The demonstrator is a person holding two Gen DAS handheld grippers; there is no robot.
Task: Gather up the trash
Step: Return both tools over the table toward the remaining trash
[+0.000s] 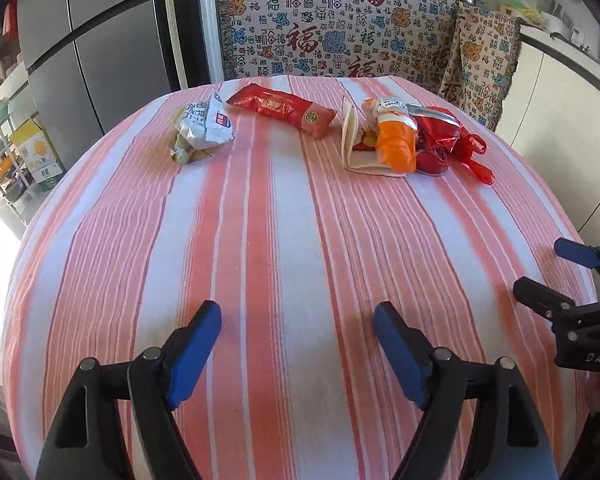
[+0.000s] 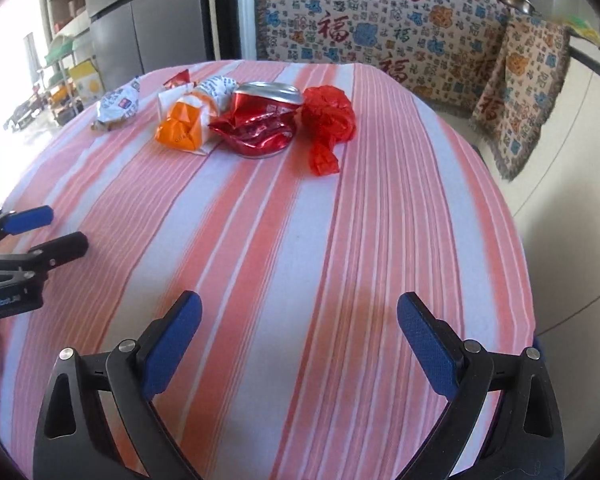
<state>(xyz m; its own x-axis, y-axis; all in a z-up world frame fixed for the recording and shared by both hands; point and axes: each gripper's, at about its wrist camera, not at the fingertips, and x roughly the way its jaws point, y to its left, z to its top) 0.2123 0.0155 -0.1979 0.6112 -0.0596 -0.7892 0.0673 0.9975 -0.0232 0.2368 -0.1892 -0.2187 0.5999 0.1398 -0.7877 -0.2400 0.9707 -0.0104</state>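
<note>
Trash lies at the far side of a striped table (image 1: 260,240). A crumpled white snack wrapper (image 1: 202,130) is on the left, with a long red wrapper (image 1: 284,110) beside it. To the right sit an orange wrapper (image 1: 396,144) on white paper, a crushed red can (image 2: 260,120) and a red plastic bag (image 2: 328,124). My left gripper (image 1: 298,320) hovers open over bare cloth near the front edge, far from the trash. My right gripper (image 2: 298,312) is open too, with nothing between its fingers. The right gripper (image 1: 556,276) also shows at the left wrist view's right edge.
A patterned cloth (image 1: 340,32) drapes furniture behind the table. A grey refrigerator (image 1: 88,40) stands at the back left, with shelves and boxes (image 1: 32,152) on the floor beside it. A white counter (image 1: 560,100) runs along the right.
</note>
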